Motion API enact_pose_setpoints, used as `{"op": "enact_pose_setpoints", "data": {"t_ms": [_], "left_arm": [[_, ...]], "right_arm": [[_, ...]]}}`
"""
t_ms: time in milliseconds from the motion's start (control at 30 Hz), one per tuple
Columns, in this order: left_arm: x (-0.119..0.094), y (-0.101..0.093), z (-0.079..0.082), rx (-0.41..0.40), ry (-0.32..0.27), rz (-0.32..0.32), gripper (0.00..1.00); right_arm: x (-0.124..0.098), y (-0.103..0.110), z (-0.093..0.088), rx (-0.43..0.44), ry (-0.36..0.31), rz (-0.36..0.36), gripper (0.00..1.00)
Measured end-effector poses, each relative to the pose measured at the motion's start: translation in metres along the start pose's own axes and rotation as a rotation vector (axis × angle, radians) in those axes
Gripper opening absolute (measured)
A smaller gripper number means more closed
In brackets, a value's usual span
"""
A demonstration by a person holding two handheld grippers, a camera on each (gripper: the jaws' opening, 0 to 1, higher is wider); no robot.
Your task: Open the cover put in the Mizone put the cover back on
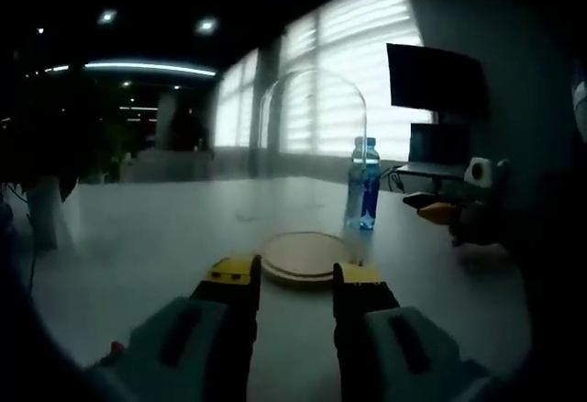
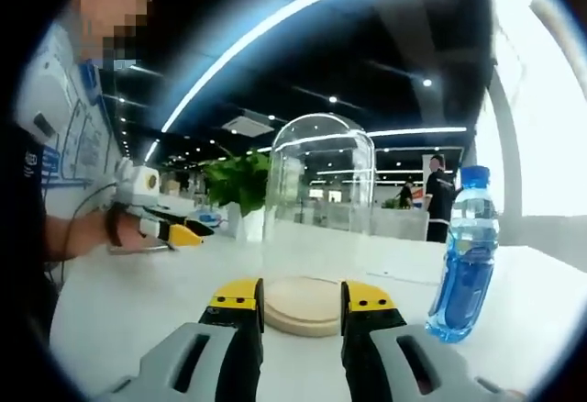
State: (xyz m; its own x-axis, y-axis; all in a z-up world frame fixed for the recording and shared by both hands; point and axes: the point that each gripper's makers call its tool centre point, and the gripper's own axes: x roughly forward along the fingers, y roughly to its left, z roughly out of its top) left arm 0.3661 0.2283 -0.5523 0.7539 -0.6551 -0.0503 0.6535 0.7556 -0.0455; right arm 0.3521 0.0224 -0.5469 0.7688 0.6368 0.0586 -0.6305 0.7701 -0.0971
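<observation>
In the left gripper view the left gripper point(image 1: 296, 283) sits at 6 o'clock with its jaws apart, holding nothing. Just past it on the white table point(image 1: 147, 237) is the round wooden base point(image 1: 304, 255) with the clear glass dome point(image 1: 312, 127) on it, and the blue Mizone bottle point(image 1: 363, 182) stands upright beside the dome at about 2 o'clock. Right gripper view: the right gripper point(image 2: 301, 303) is released too, the base just beyond its tips, a leafy plant point(image 2: 237, 180) behind the dome, Mizone at 3 o'clock.
</observation>
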Motion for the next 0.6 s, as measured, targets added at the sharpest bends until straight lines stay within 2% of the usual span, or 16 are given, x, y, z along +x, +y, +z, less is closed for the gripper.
{"op": "enact_pose_setpoints", "data": {"t_ms": [167, 300, 467, 600], "left_arm": [[0.004, -0.001, -0.001, 0.018, 0.013, -0.011, 0.24], [0.006, -0.006, 0.002, 0.038, 0.005, -0.05, 0.25], [0.002, -0.001, 0.02, -0.022, -0.082, -0.073, 0.27], [0.002, 0.004, 0.031, -0.029, -0.123, -0.071, 0.24]], "right_arm": [[0.004, -0.005, 0.004, 0.0, -0.009, -0.001, 0.32], [0.006, -0.006, 0.006, -0.005, -0.012, 0.001, 0.32], [0.009, -0.008, 0.01, -0.016, -0.003, 0.013, 0.32], [0.01, -0.013, 0.013, -0.006, -0.013, 0.009, 0.32]]}}
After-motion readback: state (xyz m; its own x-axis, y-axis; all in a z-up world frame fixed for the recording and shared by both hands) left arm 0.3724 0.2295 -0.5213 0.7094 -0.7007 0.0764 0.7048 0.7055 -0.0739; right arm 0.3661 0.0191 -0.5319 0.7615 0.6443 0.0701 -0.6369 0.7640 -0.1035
